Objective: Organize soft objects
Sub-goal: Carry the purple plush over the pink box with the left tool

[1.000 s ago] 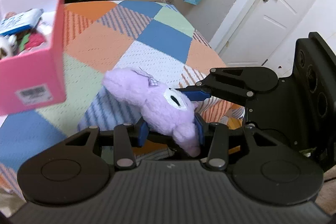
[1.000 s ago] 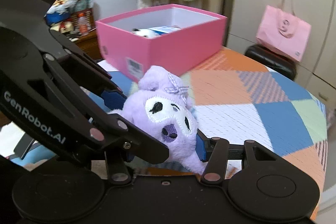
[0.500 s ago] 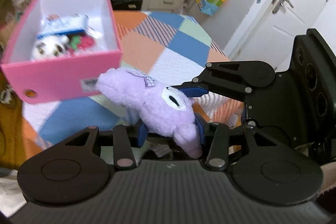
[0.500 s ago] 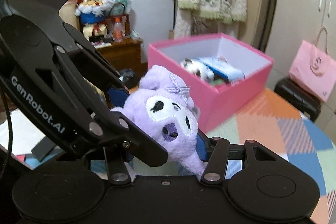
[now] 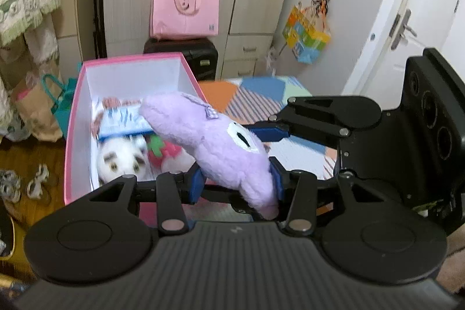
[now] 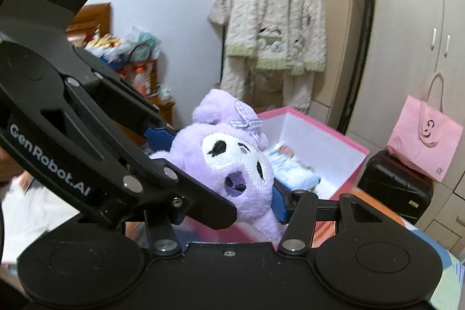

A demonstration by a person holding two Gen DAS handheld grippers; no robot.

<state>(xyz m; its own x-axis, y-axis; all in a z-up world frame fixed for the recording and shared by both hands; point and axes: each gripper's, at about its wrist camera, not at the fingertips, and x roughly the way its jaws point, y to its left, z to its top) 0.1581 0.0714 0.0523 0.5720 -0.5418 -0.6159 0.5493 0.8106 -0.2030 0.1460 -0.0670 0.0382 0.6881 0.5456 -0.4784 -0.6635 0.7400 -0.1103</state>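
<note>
Purple plush toy (image 5: 221, 144) pinched by both grippers above the pink box (image 5: 72, 132)

It should be lowered inside the box (beside the white plush (image 5: 122, 159)) before the left gripper (image 5: 235, 182) and right gripper (image 6: 229, 202) are released.

Fuzzy cloth plush toy (image 5: 215, 144); matt pink cardboard box (image 5: 76, 118).

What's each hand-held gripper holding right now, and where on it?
Both grip the purple plush: left hand-held gripper and right hand-held gripper each clamp its lower head, one from each side, above the pink box.
</note>
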